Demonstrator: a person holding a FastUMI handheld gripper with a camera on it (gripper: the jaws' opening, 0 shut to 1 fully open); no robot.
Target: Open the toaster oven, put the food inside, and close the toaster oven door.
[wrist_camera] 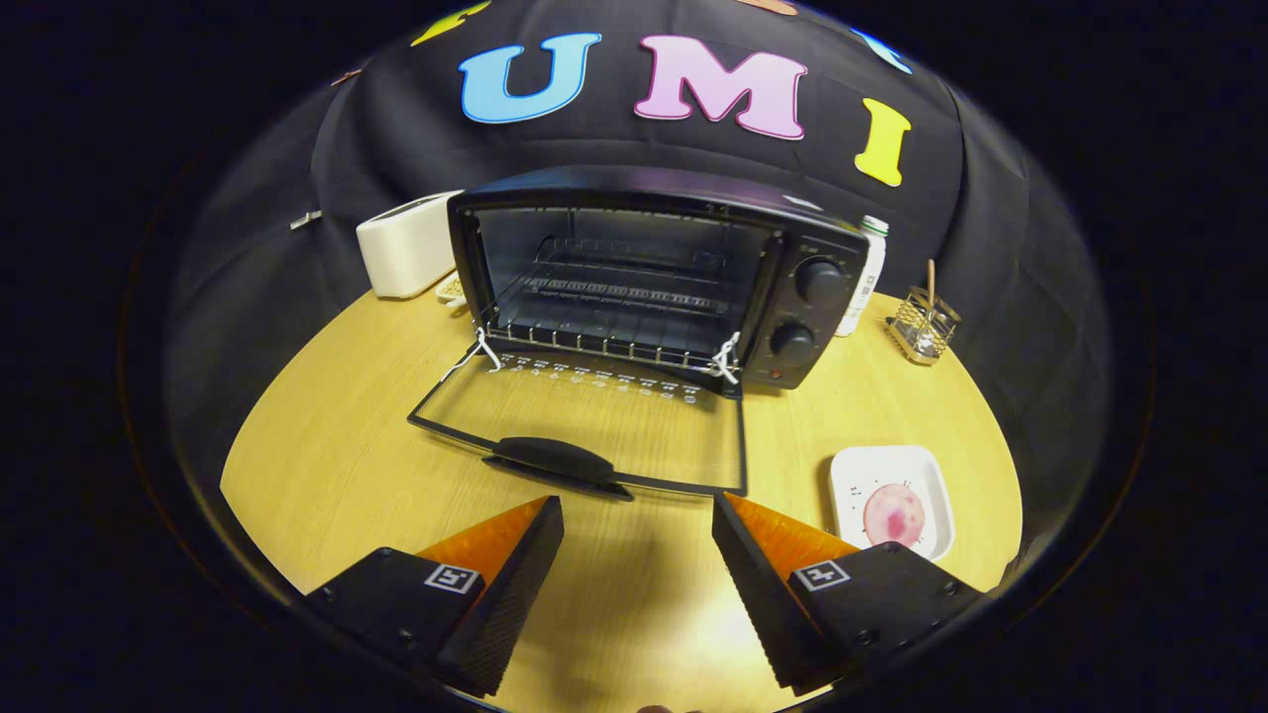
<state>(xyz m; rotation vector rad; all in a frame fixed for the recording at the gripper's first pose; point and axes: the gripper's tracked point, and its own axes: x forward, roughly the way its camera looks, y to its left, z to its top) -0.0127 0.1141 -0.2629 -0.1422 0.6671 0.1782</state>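
Observation:
A black toaster oven (654, 267) stands at the back of the round wooden table (337, 436). Its glass door (594, 421) lies folded down flat toward me, with the door handle (555, 460) just ahead of my fingers. The wire rack (614, 297) inside is bare. A round pink piece of food (895, 515) lies on a small white square plate (892, 470) to the right of the door, just beyond my right finger. My gripper (637, 515) is open above the table, nothing between its fingers.
A white toaster (406, 246) stands left of the oven, with a small dish (451, 289) beside it. Behind the oven's right side is a white bottle (864, 282). A wire holder (921, 325) with a stick stands at the far right.

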